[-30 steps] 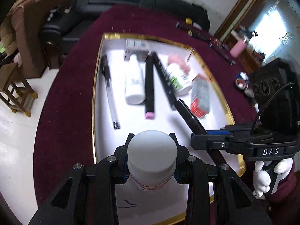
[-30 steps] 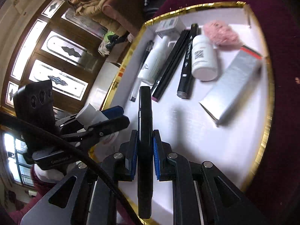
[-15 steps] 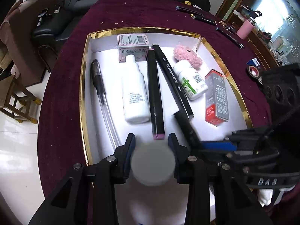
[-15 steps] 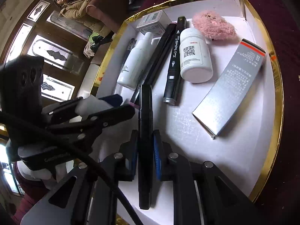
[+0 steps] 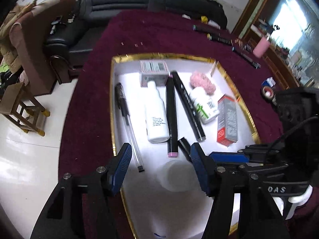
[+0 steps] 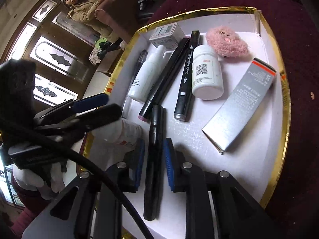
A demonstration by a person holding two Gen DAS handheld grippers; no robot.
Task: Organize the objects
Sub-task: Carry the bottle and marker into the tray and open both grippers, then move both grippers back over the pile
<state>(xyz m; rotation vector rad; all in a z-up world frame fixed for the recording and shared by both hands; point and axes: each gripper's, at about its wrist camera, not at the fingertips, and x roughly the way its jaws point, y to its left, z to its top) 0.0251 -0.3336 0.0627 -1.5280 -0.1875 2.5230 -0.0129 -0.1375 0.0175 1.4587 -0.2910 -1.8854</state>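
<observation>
A white gold-rimmed tray (image 5: 247, 115) (image 6: 283, 99) holds the sorted items. My left gripper (image 5: 160, 155) hangs just above a white jar (image 5: 176, 176) that stands on the tray floor. Its jaws are opening and the blue pads are clear of the jar. From the right wrist the same jar (image 6: 121, 133) shows under the left gripper (image 6: 95, 107). My right gripper (image 6: 155, 141) straddles a black pen (image 6: 155, 149) lying on the tray. Its jaws are opening too, with a gap at the left pad. The pen's tip (image 5: 184, 148) shows in the left wrist view.
The tray also holds a white bottle (image 5: 156, 115), two black markers (image 5: 171, 115), a pill bottle (image 5: 203, 105), a pink fluffy piece (image 5: 202, 80), a grey box (image 5: 227, 123) and a clear pen (image 5: 127, 119). Maroon cloth surrounds it. A tape roll (image 5: 268, 92) lies right. A person (image 6: 85, 14) sits beyond.
My left gripper let go of the white jar, spread its jaws and rose a little. The right gripper's pads parted from the black pen, which now rests on the tray.
</observation>
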